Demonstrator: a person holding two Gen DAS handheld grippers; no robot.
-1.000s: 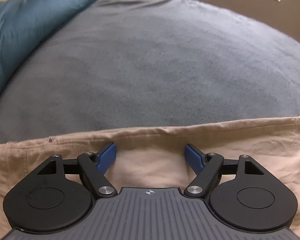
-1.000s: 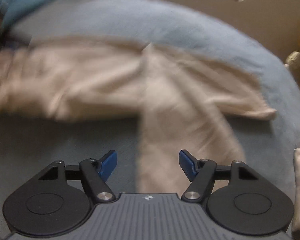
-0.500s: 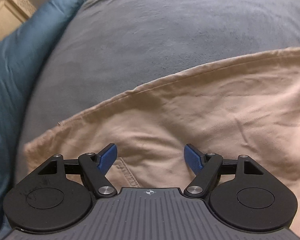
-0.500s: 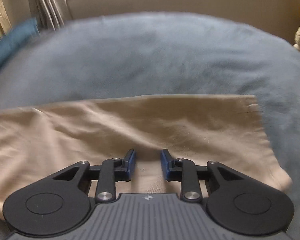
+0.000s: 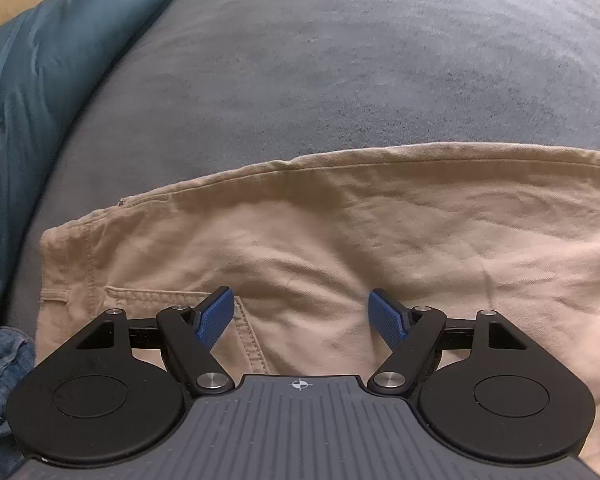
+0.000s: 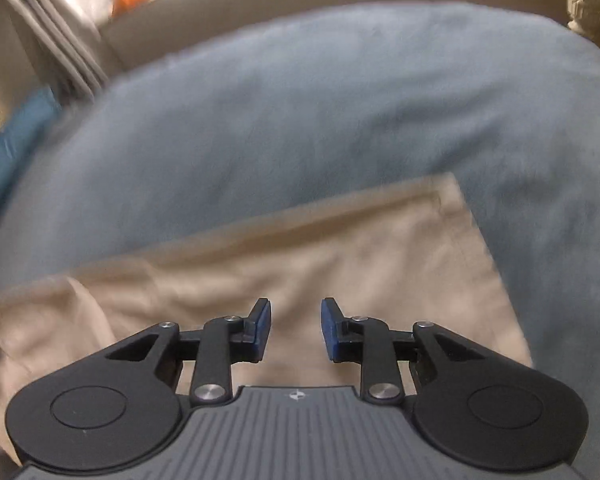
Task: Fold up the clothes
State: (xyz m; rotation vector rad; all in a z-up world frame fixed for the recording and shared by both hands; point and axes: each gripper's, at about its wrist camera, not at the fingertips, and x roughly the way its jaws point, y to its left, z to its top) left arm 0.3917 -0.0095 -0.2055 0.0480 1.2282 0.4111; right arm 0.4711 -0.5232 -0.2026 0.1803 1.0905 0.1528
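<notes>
Blurring most of the right wrist view — beige trousers (image 5: 380,240) cut off below; left gripper (image 5: 301,316) spread wide, right gripper (image 6: 296,330) narrowly apart after closing, both empty.

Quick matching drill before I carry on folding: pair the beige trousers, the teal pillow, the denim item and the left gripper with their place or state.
Things:
1. beige trousers
2. teal pillow
3. denim item
4. left gripper

Places or states:
A. jaws wide apart, nothing between them
B. spread flat on the grey-blue blanket
C. bottom left corner, beside the trousers' waist end
D. along the blanket's left edge

Pairs: 1-B, 2-D, 3-C, 4-A
</notes>
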